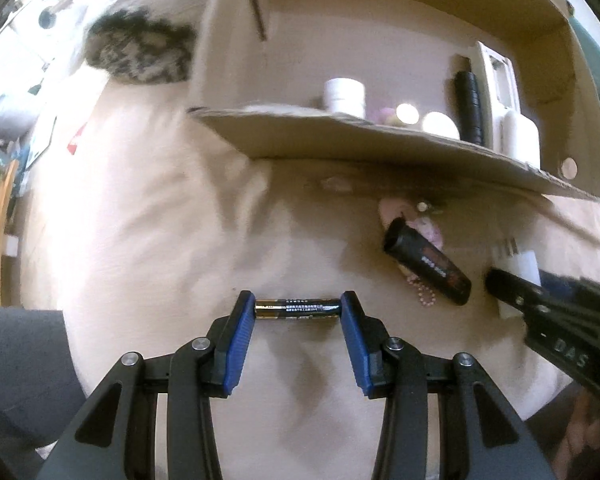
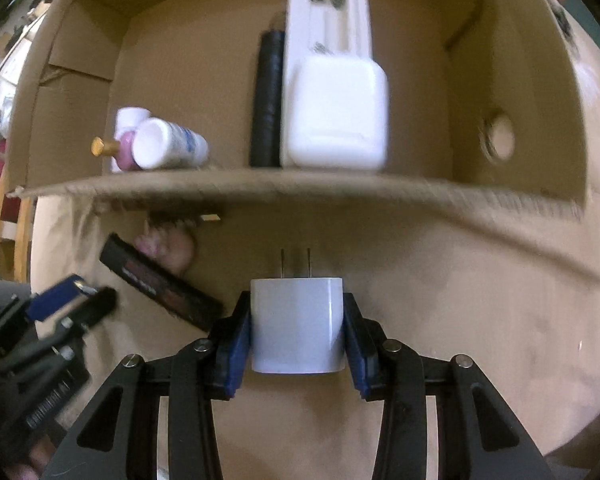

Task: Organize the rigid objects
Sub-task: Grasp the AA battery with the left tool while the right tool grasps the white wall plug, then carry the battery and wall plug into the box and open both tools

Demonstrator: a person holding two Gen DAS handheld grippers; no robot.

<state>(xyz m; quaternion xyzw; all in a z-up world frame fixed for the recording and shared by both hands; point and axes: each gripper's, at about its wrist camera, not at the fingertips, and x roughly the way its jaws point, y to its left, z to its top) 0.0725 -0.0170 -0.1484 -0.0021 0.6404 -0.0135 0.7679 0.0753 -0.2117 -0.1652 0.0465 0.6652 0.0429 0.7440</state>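
My left gripper [image 1: 298,307] is shut on a black-and-gold battery [image 1: 298,307], held crosswise between the blue pads above the beige cloth. My right gripper [image 2: 297,320] is shut on a white plug adapter [image 2: 297,324] with its two prongs pointing away toward the cardboard box [image 2: 260,188]. The adapter also shows in the left wrist view [image 1: 518,264], partly hidden by the right gripper. A black tube [image 1: 428,266] lies on the cloth in front of the box; it also shows in the right wrist view [image 2: 160,284].
The open cardboard box [image 1: 380,144] holds a white bottle [image 2: 168,148], a pink bottle with a gold cap [image 2: 118,152], a black cylinder [image 2: 267,100], a white square container [image 2: 334,114] and a white tray [image 2: 328,16]. A pink beaded item [image 1: 424,224] lies by the tube.
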